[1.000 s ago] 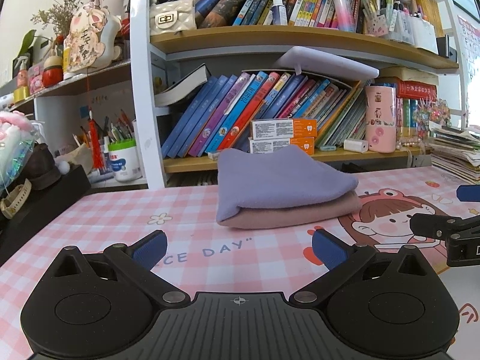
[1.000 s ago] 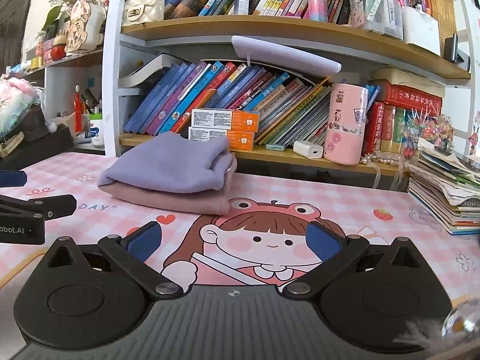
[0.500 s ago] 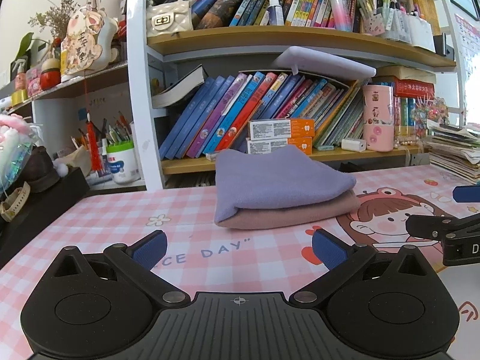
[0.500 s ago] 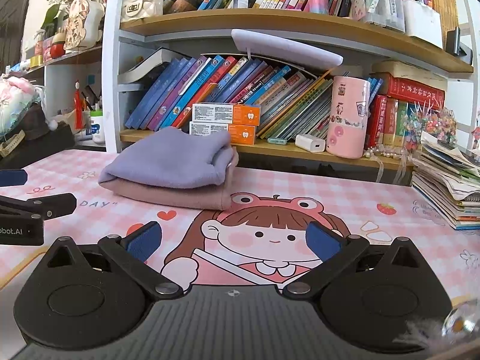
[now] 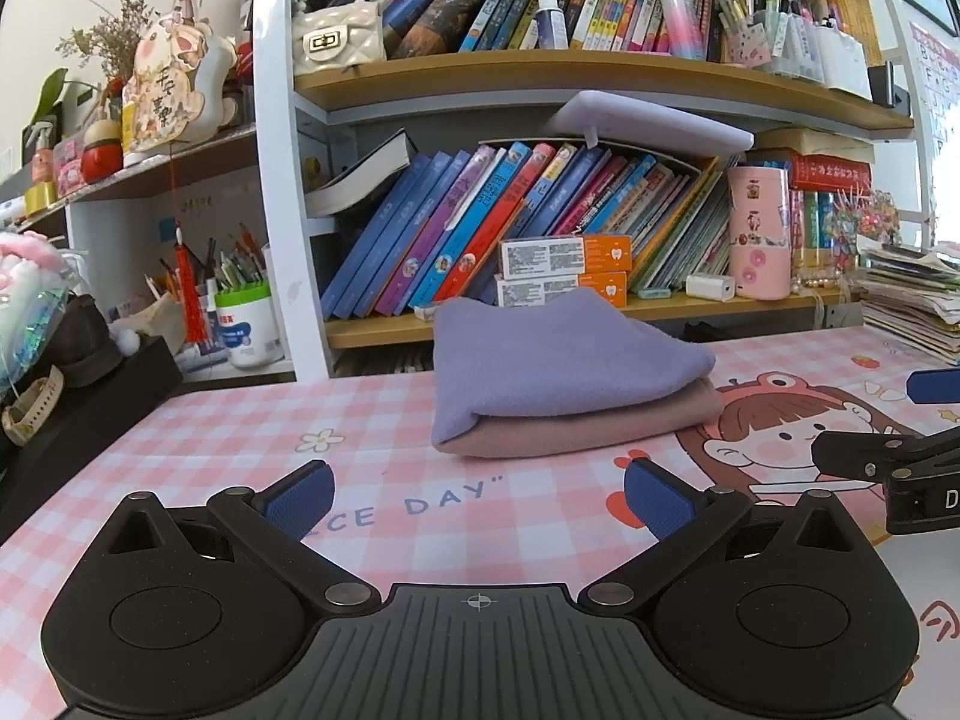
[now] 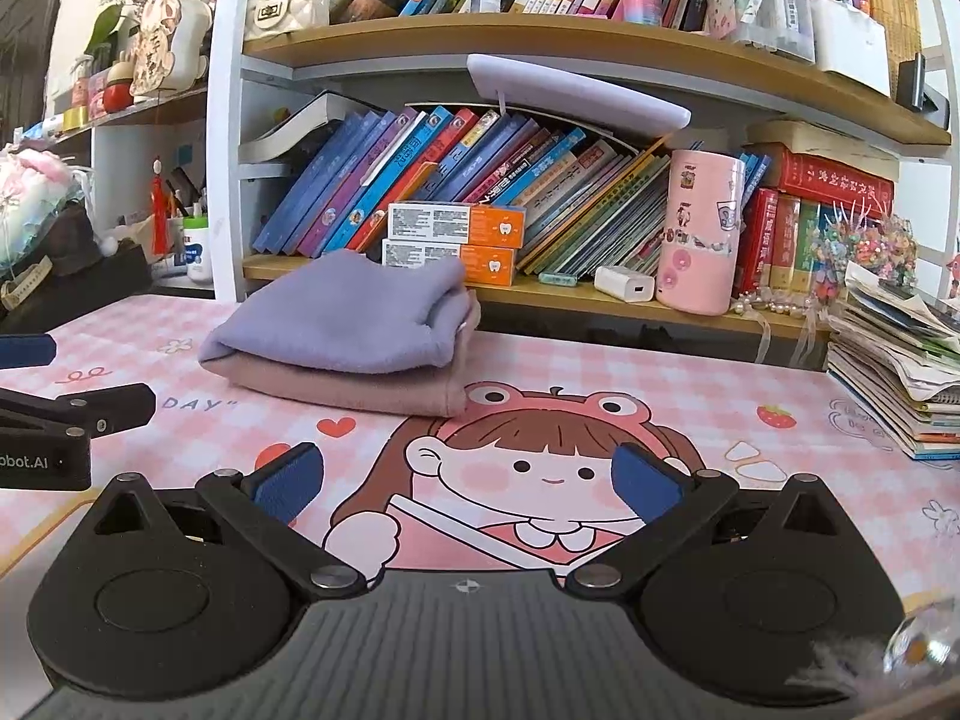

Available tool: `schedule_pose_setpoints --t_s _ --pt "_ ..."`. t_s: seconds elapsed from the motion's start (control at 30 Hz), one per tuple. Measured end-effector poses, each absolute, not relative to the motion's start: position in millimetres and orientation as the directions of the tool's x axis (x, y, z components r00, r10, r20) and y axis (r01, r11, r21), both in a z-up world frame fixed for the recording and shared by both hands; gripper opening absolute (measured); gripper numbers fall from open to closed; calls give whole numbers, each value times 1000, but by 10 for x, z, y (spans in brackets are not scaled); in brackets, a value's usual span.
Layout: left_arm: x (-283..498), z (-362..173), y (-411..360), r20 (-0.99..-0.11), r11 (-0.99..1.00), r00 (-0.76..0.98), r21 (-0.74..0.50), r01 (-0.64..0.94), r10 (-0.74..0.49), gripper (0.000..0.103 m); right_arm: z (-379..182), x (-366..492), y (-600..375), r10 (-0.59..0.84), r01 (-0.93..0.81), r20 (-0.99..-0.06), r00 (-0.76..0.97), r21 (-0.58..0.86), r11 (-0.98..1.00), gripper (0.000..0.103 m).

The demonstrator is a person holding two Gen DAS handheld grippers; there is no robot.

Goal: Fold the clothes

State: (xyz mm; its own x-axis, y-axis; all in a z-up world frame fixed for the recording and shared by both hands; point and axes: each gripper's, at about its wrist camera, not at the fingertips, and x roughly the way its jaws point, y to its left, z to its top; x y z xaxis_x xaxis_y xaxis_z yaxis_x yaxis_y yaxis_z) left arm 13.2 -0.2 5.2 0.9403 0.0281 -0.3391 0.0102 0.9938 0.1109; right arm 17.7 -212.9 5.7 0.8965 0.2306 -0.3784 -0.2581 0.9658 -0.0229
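My left claw (image 5: pixel 477 495) and right claw (image 6: pixel 468 480) both hang released and empty over the pink mat (image 5: pixel 240 438), with bare mat between them and the folded clothes (image 5: pixel 564 384). Against a second ago, nothing has shifted but a slight drift in view. The purple-on-pink stack lies near the bookshelf (image 6: pixel 540 294), long axis running left-right along the shelf edge.

Both of my wrist views are bright and evenly lit, with soft shadows. Fisheye distortion bows the shelves (image 5: pixel 600 69) toward the edges; corners vignette black. Blown-out glare at right edge; smudge (image 6: pixel 912 648) blurs my right view.
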Motion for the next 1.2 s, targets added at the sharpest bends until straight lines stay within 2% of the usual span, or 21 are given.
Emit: schedule_pose_setpoints --t_s 1.2 --pt "148 48 -7 -349 994 937 108 10 29 103 48 188 -2120 236 -264 -382 894 -24 964 103"
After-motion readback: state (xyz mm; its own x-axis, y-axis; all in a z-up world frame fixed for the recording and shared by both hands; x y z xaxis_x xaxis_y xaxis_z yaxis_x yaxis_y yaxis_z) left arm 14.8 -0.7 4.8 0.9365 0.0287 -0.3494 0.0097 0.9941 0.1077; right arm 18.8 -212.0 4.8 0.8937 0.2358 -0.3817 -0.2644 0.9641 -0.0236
